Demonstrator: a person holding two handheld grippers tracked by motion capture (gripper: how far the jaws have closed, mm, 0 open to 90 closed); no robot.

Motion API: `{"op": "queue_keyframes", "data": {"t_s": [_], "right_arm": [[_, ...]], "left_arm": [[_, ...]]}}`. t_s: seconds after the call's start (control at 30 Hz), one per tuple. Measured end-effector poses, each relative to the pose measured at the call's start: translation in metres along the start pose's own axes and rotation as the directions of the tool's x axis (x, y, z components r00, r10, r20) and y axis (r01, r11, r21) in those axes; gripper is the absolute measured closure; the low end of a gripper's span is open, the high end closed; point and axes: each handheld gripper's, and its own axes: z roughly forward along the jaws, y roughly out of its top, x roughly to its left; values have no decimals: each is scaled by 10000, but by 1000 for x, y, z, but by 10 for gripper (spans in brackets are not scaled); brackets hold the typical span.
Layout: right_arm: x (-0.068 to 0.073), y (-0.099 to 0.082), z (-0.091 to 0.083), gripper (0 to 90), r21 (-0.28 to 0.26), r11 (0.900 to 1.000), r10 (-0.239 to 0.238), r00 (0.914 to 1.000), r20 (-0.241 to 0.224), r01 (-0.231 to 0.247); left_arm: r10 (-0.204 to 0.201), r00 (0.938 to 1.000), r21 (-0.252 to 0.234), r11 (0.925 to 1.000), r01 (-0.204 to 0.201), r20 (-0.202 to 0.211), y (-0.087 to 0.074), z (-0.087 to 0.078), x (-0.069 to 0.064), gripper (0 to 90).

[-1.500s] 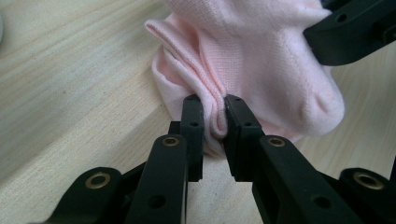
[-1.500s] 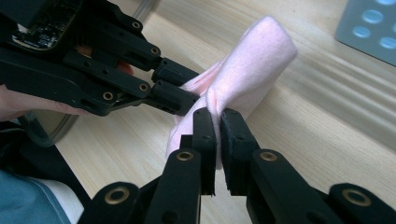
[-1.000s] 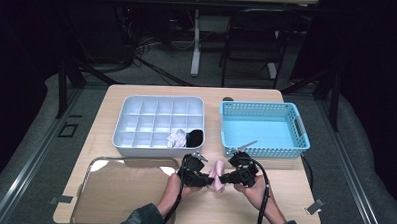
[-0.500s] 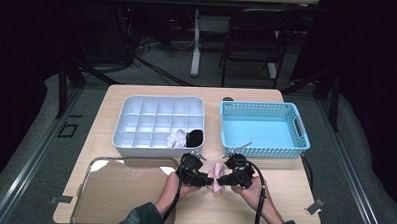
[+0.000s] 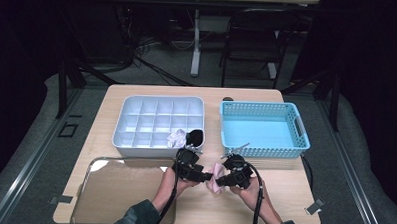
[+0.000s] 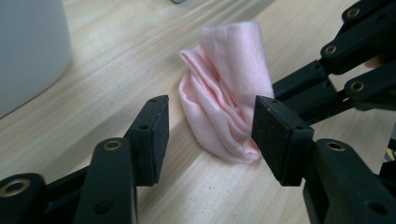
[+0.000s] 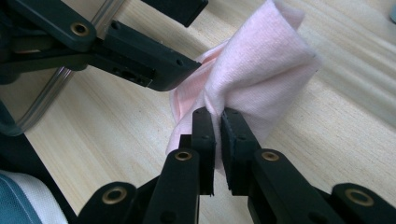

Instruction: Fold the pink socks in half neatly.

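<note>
Soft pink folded cloth (image 7: 261,70), centre frame, bunched w/ lower edge hidden behind right gripper (image 7: 218,135), which is clamped on it. Left gripper (image 6: 210,126) jaws just been opening, released; cloth sits between them, pads apart.

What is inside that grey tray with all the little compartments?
The grey tray holds a pale bundled cloth in a front-row compartment and a black bundle in the front right corner compartment. The other compartments look empty. Whatever lies beneath those two bundles is covered.

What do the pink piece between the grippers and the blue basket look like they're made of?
Pink cloth: soft knit or fleecy fabric, matte, judging by its fine fuzzy weave and limp folds; likely cotton, though that's a guess. Blue basket: looks like rigid moulded plastic, given the uniform colour, perforated lattice walls and slot handles with a faint sheen.
</note>
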Motion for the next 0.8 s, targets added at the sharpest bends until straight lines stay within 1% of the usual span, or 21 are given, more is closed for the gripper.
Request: {"op": "queue_keyframes", "data": {"t_s": [0.03,0.07,0.13,0.17,0.2,0.3,0.33,0.37,0.4,0.43,0.47,0.5,0.53,0.57,0.6,0.63,0.67,0.7,0.73,0.77,0.8], "right_arm": [[0,0,1,844,36,10000,-15,9999,121,15],[1,0,2,844,-39,10000,62,10000,53,-62],[2,0,3,844,-38,10000,83,9999,111,-83],[4,0,4,843,-61,10000,63,9996,266,-61],[4,0,5,843,-5,10000,10,9994,337,-10],[5,0,5,842,-15,10000,4,9993,364,-3],[5,0,6,842,-40,10000,66,9994,344,-64],[5,0,6,842,-33,10000,70,9993,359,-68],[5,0,6,842,-33,10000,70,9993,359,-68],[5,0,6,842,-67,9999,79,9991,415,-77],[5,0,6,842,4,10000,16,9991,431,-17],[6,0,7,842,-140,9998,121,9993,358,-116],[6,0,7,842,-140,9998,121,9993,358,-116],[6,0,6,841,-14,10000,-11,9992,391,12],[6,0,6,841,-14,10000,-11,9992,391,12],[6,0,6,841,29,10000,-43,9989,475,41],[6,0,6,840,36,10000,-38,9988,482,36],[6,0,6,839,-33,10000,18,9991,428,-17],[6,0,6,839,-33,10000,18,9991,428,-17],[7,0,6,833,-74,9998,180,9988,454,-177],[6,-1,6,824,64,9999,134,9979,629,-138]], "left_arm": [[-52,10000,-85,10000,51,-31,2,0,0,443],[-14,10000,-127,9999,13,-53,3,0,0,438],[-26,10000,-177,9998,25,-63,4,0,0,435],[-107,9999,-202,9997,107,3,6,2,1,431],[-106,9999,-208,9997,106,14,8,4,1,430],[-112,9999,-260,9996,113,47,11,6,0,420],[-92,10000,-327,9994,93,19,13,6,-1,417],[-5,10000,-385,9993,8,91,16,6,-3,414],[-5,10000,-385,9993,8,91,16,6,-3,413],[81,9999,-413,9991,-78,73,18,6,-4,410],[81,9999,-413,9991,-78,73,18,6,-4,409],[101,9999,-386,9992,-98,89,19,7,-5,407],[109,9999,-372,9993,-107,45,20,8,-5,407],[103,9999,-256,9996,-103,-23,21,12,-5,408],[103,9999,-256,9996,-103,-23,21,12,-5,412],[101,9998,-141,9998,-103,-153,22,15,-4,412],[130,9998,21,9999,-130,-155,22,19,-3,418],[224,9991,280,9994,-214,-360,22,24,-4,420],[224,9991,280,9994,-214,-360,22,24,-4,422],[293,9988,436,9987,-276,-394,21,28,-4,428],[365,9981,503,9982,-341,-489,21,30,-5,430]]}}
